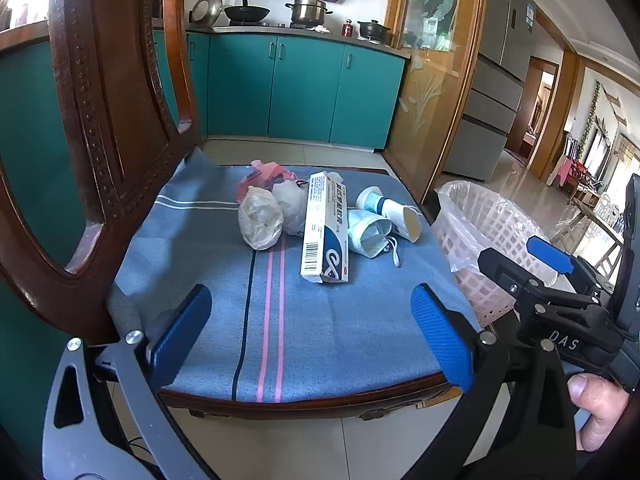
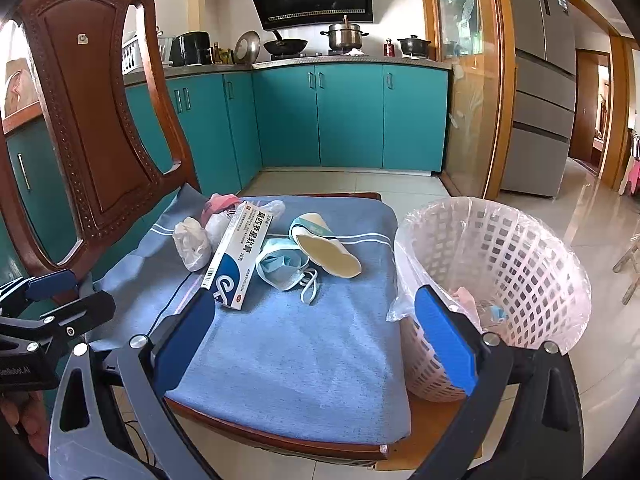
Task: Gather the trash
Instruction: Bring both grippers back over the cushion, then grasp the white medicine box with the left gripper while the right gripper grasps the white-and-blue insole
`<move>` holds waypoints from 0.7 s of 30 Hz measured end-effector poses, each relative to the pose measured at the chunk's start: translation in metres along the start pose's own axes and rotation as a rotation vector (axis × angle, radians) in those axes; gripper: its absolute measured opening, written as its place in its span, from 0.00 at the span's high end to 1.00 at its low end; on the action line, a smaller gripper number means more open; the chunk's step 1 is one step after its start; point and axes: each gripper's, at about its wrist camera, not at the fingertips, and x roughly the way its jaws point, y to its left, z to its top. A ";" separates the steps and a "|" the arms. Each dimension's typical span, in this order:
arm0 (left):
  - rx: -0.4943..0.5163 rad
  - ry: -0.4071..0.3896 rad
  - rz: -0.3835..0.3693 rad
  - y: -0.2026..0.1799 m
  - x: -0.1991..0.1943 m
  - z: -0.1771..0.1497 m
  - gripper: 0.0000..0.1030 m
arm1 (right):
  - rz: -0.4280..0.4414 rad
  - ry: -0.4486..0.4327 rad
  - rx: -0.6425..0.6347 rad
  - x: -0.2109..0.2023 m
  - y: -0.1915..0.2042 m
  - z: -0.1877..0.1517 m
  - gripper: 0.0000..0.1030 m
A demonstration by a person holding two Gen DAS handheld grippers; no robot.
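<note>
Trash lies on a wooden chair's blue cushion (image 1: 304,320) (image 2: 296,344): a white ointment box (image 1: 325,229) (image 2: 236,258), a crumpled blue face mask (image 1: 370,234) (image 2: 282,266), a squashed paper cup (image 1: 394,212) (image 2: 324,246), two balled white bags (image 1: 260,218) (image 2: 192,244) and a pink bag (image 1: 260,178) (image 2: 222,202). A pink lattice bin (image 1: 486,240) (image 2: 496,276) with a clear liner stands right of the chair, some trash inside. My left gripper (image 1: 312,334) is open and empty over the cushion's front. My right gripper (image 2: 316,340) is open and empty, near the bin.
The carved chair back (image 1: 100,120) (image 2: 92,120) rises at the left. Teal kitchen cabinets (image 1: 296,88) (image 2: 344,116) and a stove with pots stand behind. A grey fridge (image 2: 544,92) and tiled floor lie to the right.
</note>
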 end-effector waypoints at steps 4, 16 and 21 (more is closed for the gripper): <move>0.006 0.005 0.002 -0.001 0.002 0.000 0.03 | -0.001 0.002 0.002 0.000 -0.002 -0.001 0.05; 0.015 0.023 0.000 -0.004 0.010 -0.004 0.03 | 0.002 0.003 0.008 0.000 -0.004 0.000 0.05; 0.010 0.041 0.001 -0.004 0.021 -0.006 0.03 | 0.006 0.002 0.011 0.000 -0.004 0.002 0.05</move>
